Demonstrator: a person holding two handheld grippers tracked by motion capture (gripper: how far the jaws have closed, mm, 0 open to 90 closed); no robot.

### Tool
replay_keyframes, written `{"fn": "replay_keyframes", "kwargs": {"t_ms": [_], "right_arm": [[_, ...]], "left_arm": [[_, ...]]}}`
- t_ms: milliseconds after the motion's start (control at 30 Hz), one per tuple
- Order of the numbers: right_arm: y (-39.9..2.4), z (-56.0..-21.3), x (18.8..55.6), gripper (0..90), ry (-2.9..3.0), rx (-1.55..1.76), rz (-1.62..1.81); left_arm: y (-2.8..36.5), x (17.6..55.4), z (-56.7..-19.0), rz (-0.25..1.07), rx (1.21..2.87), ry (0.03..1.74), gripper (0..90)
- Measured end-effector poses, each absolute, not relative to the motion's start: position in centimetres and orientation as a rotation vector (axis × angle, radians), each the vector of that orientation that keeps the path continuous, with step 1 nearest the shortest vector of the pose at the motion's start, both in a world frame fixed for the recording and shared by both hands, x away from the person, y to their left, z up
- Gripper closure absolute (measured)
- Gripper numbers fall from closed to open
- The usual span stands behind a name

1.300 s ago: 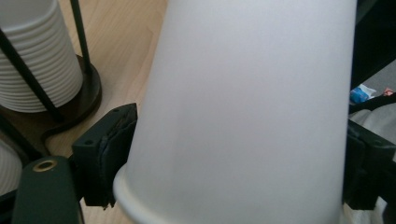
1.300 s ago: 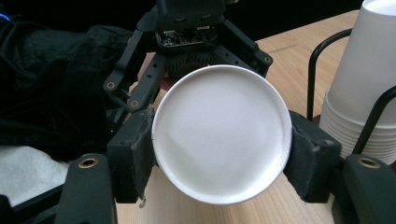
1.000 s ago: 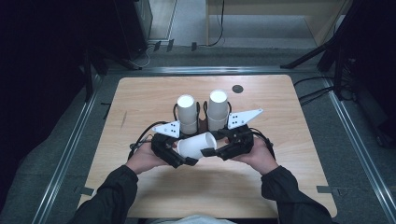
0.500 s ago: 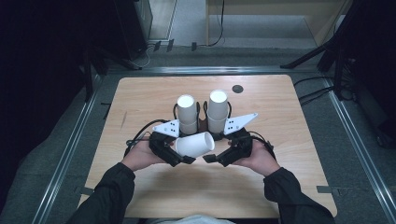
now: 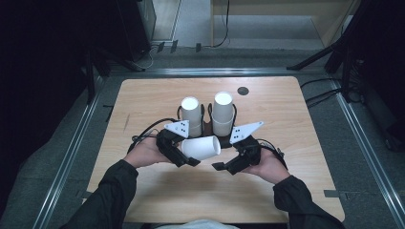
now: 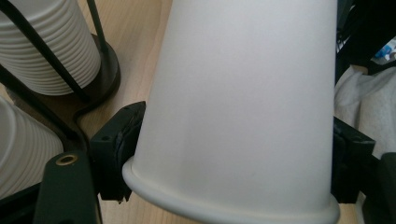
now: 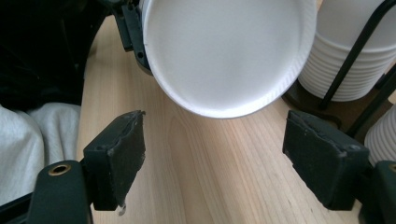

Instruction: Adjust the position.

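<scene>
At the near centre of the tabletop (image 5: pixel 296 114), your left tool (image 5: pixel 184 153) pinches a white paper cup (image 5: pixel 201 147) across its body, the cup lying sideways with its rim pointing toward 3 o'clock. Your right tool (image 5: pixel 228 165) sits just beside that rim with jaws spread wide, gripping nothing. Both forearms angle inward from 6 o'clock. At 12 o'clock of the cup, two cup stacks (image 5: pixel 223 113) stand in a black wire holder (image 5: pixel 206 125).

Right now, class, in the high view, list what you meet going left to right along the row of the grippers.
Left gripper → paper cup lying on its side in its jaws → right gripper, open.
</scene>
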State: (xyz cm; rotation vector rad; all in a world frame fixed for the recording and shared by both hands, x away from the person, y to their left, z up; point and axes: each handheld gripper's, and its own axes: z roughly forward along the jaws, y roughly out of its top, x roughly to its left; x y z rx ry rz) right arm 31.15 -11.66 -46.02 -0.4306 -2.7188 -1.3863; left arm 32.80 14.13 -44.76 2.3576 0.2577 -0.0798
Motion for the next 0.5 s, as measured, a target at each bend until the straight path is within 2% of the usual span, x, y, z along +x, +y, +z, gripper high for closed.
{"fn": "replay_keyframes", "kwargs": {"t_ms": [500], "right_arm": [[-12.7, -46.7, 30.3, 21.1, -2.760, -0.486, -1.347]], "left_arm": [[11.7, 33.6, -45.5, -0.136, 2.470, 0.165, 21.7]]}}
